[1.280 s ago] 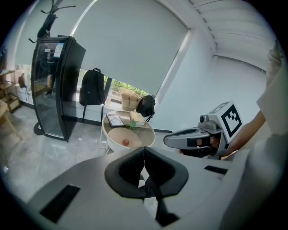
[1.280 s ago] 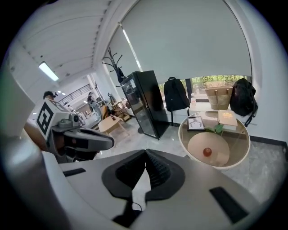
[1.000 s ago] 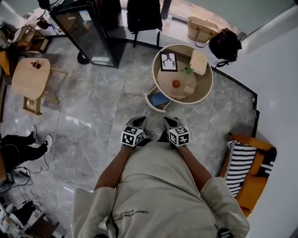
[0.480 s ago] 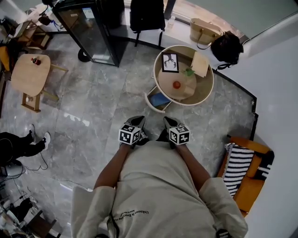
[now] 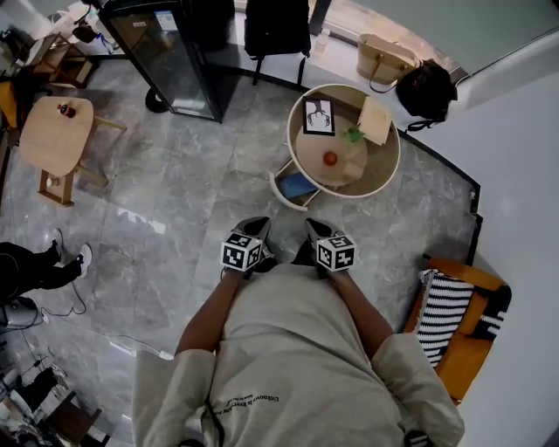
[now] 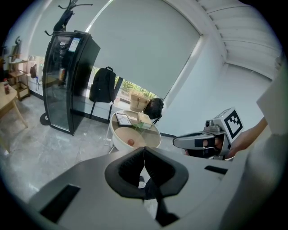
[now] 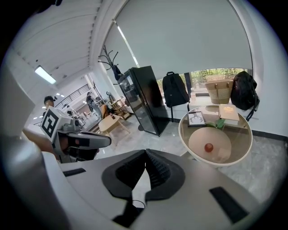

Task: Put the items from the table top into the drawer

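A round two-tier table [image 5: 377, 168] stands ahead of me on the floor. On it are a red ball [image 5: 330, 158], a framed picture [image 5: 318, 116], a tan book [image 5: 374, 118] and a small green thing [image 5: 353, 134]. Its drawer [image 5: 295, 187] hangs open at the lower left, blue inside. Both grippers are held close to my body, well short of the table. My left gripper [image 5: 258, 227] is shut and empty, jaw tips touching [image 6: 144, 150]. My right gripper [image 5: 314, 227] is also shut with nothing in it [image 7: 146, 155]. The ball [image 7: 209, 147] and the picture [image 7: 196, 118] show beyond the right jaws.
A black glass-fronted cabinet [image 5: 166, 52] stands at the back left, and a wooden side table [image 5: 57, 135] further left. A backpack [image 5: 275, 26], a woven bag [image 5: 383, 57] and a black bag [image 5: 425, 87] line the wall. An orange chair with a striped cushion [image 5: 450, 314] is at the right.
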`<state>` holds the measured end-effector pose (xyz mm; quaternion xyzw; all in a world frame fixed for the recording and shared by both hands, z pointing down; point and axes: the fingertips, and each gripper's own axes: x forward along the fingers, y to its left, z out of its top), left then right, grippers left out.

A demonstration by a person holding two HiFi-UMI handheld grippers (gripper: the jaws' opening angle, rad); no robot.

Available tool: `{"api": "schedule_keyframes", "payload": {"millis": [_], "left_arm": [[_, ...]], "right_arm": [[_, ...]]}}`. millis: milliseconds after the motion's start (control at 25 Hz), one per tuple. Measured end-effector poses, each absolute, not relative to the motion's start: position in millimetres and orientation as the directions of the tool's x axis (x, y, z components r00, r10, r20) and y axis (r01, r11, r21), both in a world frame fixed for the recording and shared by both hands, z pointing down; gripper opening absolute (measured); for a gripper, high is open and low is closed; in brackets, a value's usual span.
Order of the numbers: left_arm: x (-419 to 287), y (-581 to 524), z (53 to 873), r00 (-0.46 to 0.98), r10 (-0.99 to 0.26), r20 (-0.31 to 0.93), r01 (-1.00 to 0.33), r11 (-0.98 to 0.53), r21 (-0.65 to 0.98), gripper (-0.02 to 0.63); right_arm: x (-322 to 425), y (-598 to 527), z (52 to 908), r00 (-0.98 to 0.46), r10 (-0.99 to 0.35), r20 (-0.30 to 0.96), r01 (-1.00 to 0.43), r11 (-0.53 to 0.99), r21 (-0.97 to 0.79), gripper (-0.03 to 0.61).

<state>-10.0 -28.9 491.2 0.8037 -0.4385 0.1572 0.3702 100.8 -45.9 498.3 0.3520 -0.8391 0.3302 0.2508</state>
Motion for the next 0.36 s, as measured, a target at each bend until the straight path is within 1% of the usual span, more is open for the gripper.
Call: {"api": "schedule_keyframes", "payload": {"millis": [360], "left_arm": [[-6.8, -26.6, 496.2, 0.566, -0.585, 0.58, -0.819, -0.323, 0.473, 0.021]], "right_arm": [[105.9, -44.8, 501.9, -0.628, -0.423, 0.653, -0.755, 0.536, -0.378, 0.033]]}}
